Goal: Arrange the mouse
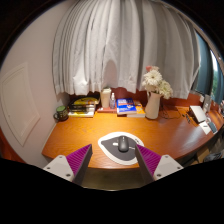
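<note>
The tongs (112, 160) stand wide and empty, the mouse (123, 144) resting on its mat (108, 139) on the bench (80, 132) just ahead, so arranging seems not yet begun.

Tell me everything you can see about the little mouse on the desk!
The mouse is small, dark grey or black, with a rounded, smooth shell that looks like plastic. It lies flat on a light grey mouse pad at the front edge of the wooden desk. It sits just ahead of the gripper, between the lines of its open purple-padded fingers, which do not touch it. Only the pad touches it. No cable or buttons can be made out.
</note>
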A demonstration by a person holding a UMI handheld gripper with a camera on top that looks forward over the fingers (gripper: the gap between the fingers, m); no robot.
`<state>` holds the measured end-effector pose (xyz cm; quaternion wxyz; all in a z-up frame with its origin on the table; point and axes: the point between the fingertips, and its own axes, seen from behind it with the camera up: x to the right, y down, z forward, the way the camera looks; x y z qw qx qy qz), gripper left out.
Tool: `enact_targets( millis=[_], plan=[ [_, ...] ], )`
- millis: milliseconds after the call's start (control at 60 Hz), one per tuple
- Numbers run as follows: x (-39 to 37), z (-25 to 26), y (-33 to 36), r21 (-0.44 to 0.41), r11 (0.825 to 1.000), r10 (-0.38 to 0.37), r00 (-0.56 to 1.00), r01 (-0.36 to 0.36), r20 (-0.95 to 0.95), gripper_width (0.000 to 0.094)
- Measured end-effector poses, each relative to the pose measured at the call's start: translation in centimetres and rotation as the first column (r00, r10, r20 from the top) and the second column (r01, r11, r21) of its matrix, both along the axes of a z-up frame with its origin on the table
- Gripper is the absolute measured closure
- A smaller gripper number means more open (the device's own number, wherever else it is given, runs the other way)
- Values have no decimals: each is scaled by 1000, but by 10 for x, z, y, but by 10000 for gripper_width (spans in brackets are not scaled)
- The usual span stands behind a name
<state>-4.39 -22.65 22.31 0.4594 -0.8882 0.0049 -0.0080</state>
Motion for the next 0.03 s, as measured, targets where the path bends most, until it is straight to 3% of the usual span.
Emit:
enact_targets(
  millis=[33],
  plan=[
    [-1,0,-1,0,1000,2,1000,-2,0,73]
  ],
)
